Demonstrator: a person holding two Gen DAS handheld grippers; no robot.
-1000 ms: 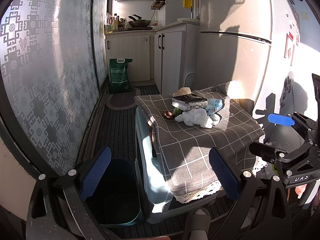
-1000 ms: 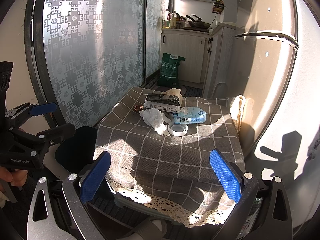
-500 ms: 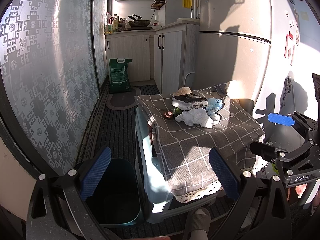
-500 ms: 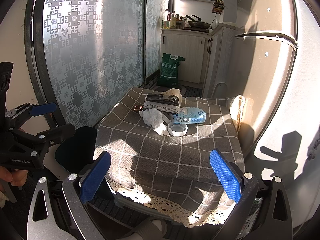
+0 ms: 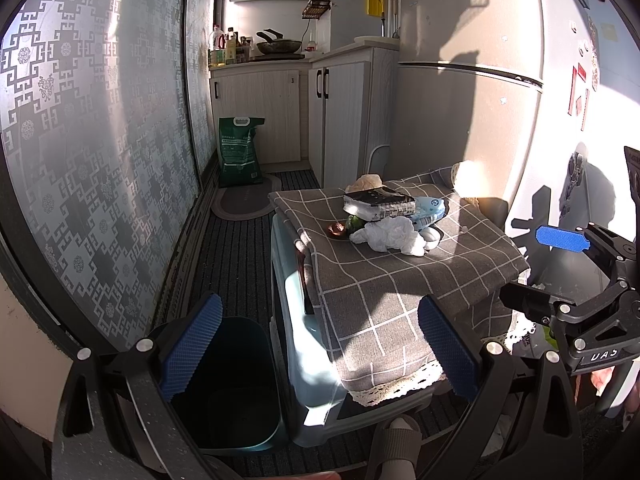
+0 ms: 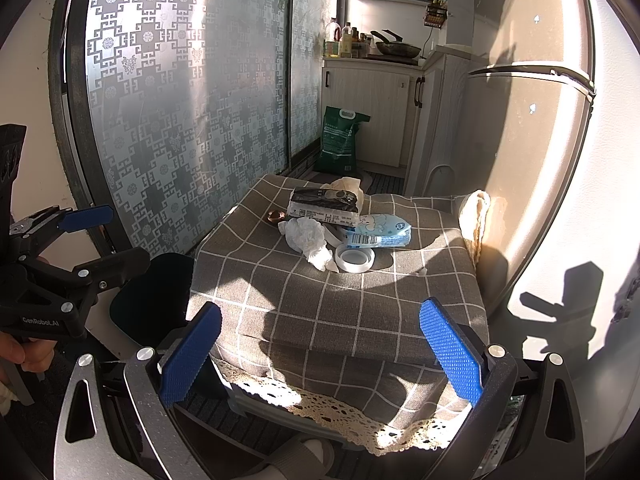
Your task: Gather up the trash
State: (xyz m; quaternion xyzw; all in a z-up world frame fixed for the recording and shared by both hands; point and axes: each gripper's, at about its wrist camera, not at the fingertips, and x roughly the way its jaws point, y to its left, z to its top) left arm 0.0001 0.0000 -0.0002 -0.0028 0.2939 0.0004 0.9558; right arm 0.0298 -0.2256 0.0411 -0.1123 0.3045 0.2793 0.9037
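Short of the checked table (image 6: 360, 312), both grippers' fingers (image 5: 192, 344) (image 6: 450, 350) gape wide, empty; trash pile (image 6: 308, 236) untouched.

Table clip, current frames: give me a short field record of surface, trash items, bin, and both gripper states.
surface: table under a grey checked cloth
trash pile: crumpled tissue, dark packet, blue wrapper, tape roll, all bunched at the table's far half
bin: dark bin on the floor beside the table, looks empty
left hand-held gripper: open, holding nothing, above the bin and the table edge
right hand-held gripper: open, holding nothing, short of the pile
progress: nothing picked up yet
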